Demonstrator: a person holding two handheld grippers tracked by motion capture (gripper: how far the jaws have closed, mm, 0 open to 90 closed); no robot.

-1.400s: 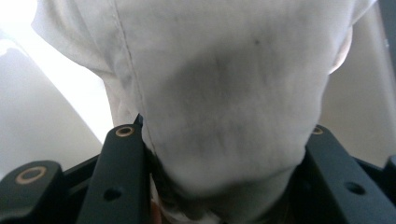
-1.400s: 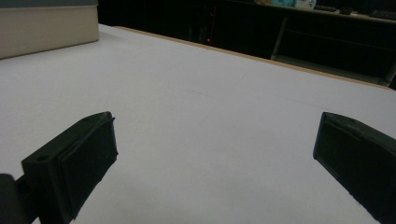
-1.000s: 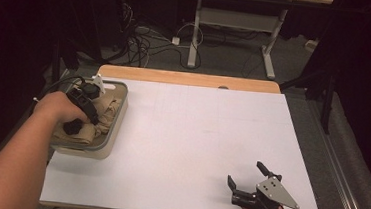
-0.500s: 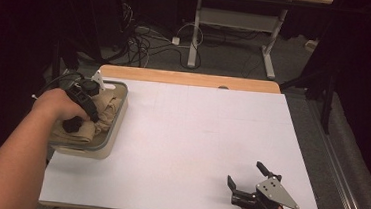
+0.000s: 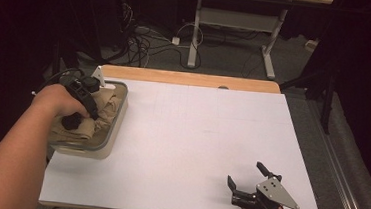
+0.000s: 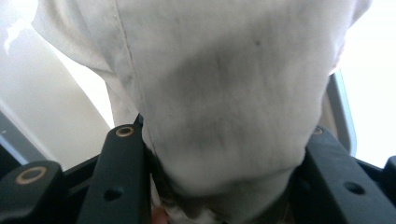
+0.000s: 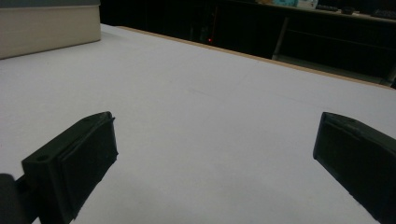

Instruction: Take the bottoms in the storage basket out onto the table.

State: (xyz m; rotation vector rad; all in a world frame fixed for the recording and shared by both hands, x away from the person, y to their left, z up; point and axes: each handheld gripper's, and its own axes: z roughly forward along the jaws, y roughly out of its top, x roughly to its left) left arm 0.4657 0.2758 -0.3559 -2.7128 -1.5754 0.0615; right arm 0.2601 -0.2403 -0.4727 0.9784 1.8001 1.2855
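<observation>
A crumpled beige cloth [image 5: 107, 103] fills a clear plastic bin [image 5: 113, 131] at the table's left edge. My left gripper [image 5: 74, 116] reaches down into the bin, held by a hand. In the left gripper view, its two black jaws press on a thick fold of the pale cloth [image 6: 224, 93], so the left gripper [image 6: 219, 158] is shut on it. My right gripper [image 5: 245, 173] rests low at the table's front right, open, with nothing between its jaws. The right gripper view shows the right gripper [image 7: 215, 154] spread wide over the bare white table [image 7: 210, 93].
The white table top [image 5: 196, 130] has a wooden strip [image 5: 190, 79] along its far edge. The bin's side [image 7: 46, 28] appears far off in the right gripper view. Beyond the table are cables and desk legs [image 5: 195, 30] on a dark floor.
My left hand and gripper have shifted slightly farther into the bin, still on the cloth. The right gripper has stayed put.
</observation>
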